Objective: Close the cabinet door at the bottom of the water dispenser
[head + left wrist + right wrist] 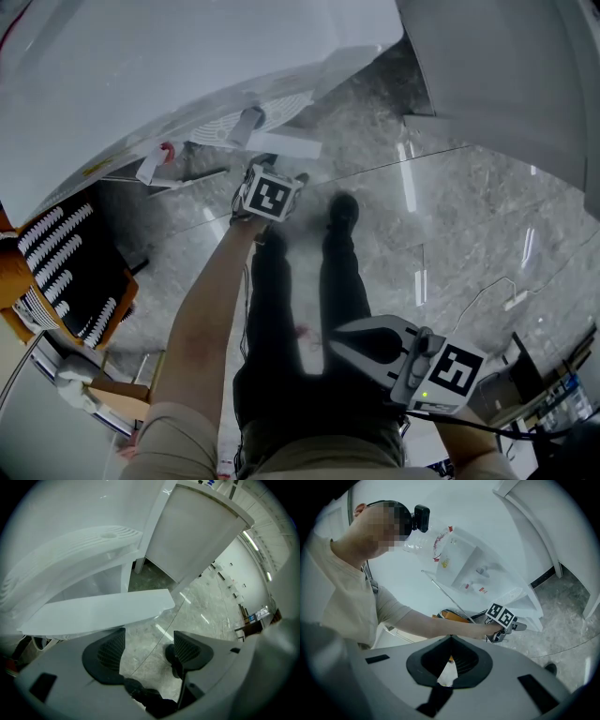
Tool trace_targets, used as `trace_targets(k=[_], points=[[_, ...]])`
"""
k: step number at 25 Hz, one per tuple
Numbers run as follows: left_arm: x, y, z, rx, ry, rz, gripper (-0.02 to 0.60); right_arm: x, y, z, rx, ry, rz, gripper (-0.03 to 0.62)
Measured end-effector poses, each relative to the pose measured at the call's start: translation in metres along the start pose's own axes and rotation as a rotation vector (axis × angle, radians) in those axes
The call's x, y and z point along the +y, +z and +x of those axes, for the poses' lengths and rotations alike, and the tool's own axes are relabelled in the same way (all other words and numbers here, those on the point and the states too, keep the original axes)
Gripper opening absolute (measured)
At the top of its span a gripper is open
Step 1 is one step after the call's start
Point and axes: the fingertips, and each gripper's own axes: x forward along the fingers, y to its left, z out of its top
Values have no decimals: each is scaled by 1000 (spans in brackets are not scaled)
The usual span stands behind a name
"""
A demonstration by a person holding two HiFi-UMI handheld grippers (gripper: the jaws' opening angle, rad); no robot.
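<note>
Nearest, low at the right over the thigh: right gripper, clenched with its tips meeting, nothing caught in them, out of the job.

Further out, at the end of the stretched left arm: left gripper, released, pads wide apart with only the grey floor showing between them.

Just beyond those pads, close but apart: cabinet door, a white slab jutting from the foot of the water dispenser out over the floor, so not yet shut. Directly above it, the ribbed drip tray. Farthest off to the right, a separate white panel standing clear of the door.

Reads as the approach before the push, with all the closing left to do.

No call for a grip here. Better to lay the flat of 1 jaw, or both tips together, against the door's outer face, close to its free edge for leverage. Hinge side not plain from these views, so worth checking before committing. Then 1 steady sweep along the door's own arc, not a straight shove that could skid off the smooth face. Best kept low, under the drip tray, to avoid knocking it. Ease off near the end and press until flush with the dispenser front.
</note>
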Motion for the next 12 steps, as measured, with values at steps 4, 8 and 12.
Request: trace_targets(k=[4,8,12], points=[[1,7,-1,-10,1,-2,312,-1,-1,0,4,-2,2,15],[3,14,0,-29,4,-2,313,-3,-1,0,6,-3,5,15],[5,20,-2,-38,12,-1,311,-3,0,-1,7,-3,5,15]])
